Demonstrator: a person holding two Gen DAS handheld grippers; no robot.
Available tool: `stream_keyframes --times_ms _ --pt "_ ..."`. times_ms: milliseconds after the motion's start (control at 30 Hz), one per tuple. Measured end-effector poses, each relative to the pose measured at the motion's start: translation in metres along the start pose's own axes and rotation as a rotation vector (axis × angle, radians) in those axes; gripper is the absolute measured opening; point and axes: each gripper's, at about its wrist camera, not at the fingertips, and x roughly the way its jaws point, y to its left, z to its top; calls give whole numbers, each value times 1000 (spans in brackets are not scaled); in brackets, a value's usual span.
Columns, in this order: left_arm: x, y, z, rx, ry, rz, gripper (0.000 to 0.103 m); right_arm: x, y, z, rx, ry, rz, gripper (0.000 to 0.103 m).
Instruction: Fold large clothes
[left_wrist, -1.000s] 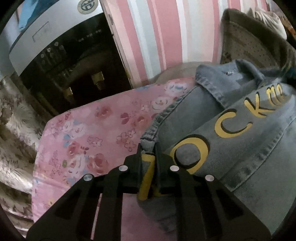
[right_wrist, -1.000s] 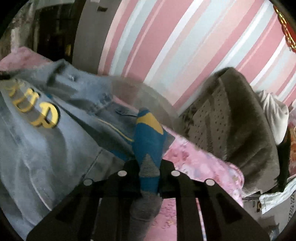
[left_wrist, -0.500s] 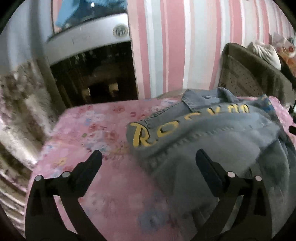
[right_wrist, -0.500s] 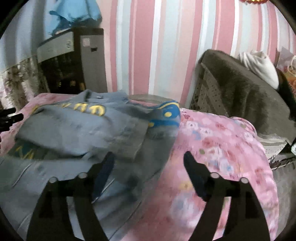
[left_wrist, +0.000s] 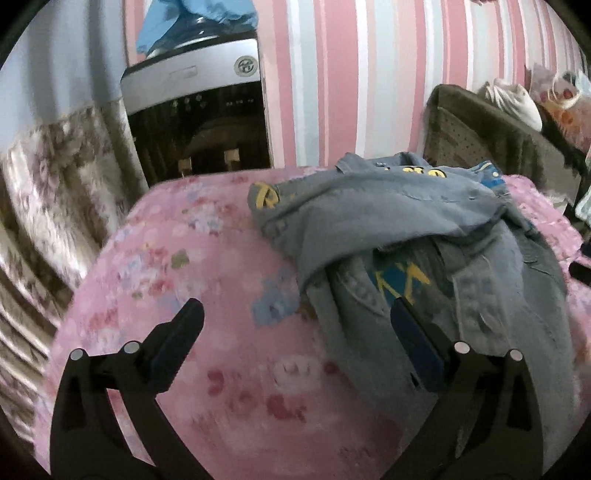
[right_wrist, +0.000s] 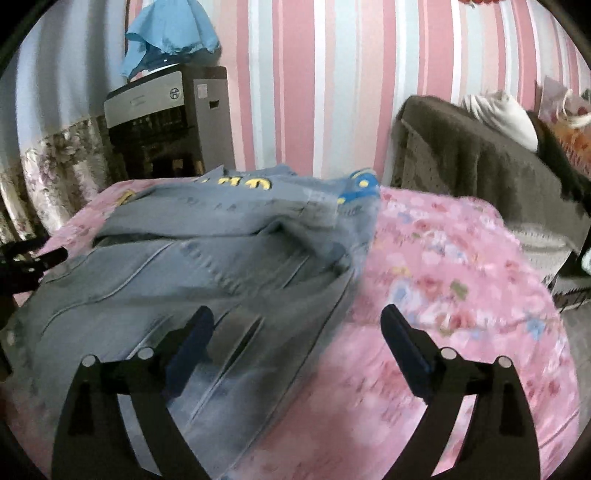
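Note:
A grey-blue denim jacket (left_wrist: 388, 221) with yellow letters lies on the pink floral bedspread (left_wrist: 192, 266), its top part folded down over the lower part. It also shows in the right wrist view (right_wrist: 207, 258). My left gripper (left_wrist: 295, 314) is open and empty, held above the bed by the jacket's left edge. My right gripper (right_wrist: 295, 321) is open and empty, above the jacket's right edge. The left gripper's tip shows at the left edge of the right wrist view (right_wrist: 26, 258).
A black and silver appliance (left_wrist: 199, 122) with a blue cloth (right_wrist: 170, 33) on top stands behind the bed by the striped wall. A brown blanket pile (right_wrist: 480, 166) with a white bundle (right_wrist: 502, 114) lies at the right. A floral curtain (left_wrist: 48, 192) hangs at the left.
Both grippers let go of the jacket's corners, opened wide and pulled back from it. The jacket's top part now lies folded over the lower part.

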Motion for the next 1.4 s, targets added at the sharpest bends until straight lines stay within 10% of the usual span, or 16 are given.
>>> stream_keyframes --times_ms 433,600,767,867,1233,1400 --pt "-29 1 -38 -26 9 -11 100 -19 19 -46 35 113 56 89" --pt "-33 -1 -40 -15 3 -2 100 -1 20 -64 83 211 105 73" --pt "-34 -1 -39 -9 0 1 100 10 27 -65 76 225 185 9" --pt "-35 -2 -37 0 -2 -2 100 5 22 -63 69 189 190 8" --pt "-31 -21 -39 58 32 -38 100 -47 -33 -38 -157 43 -285 7" --pt "-29 -36 -46 81 72 -97 100 -29 -53 -42 -200 75 -364 7"
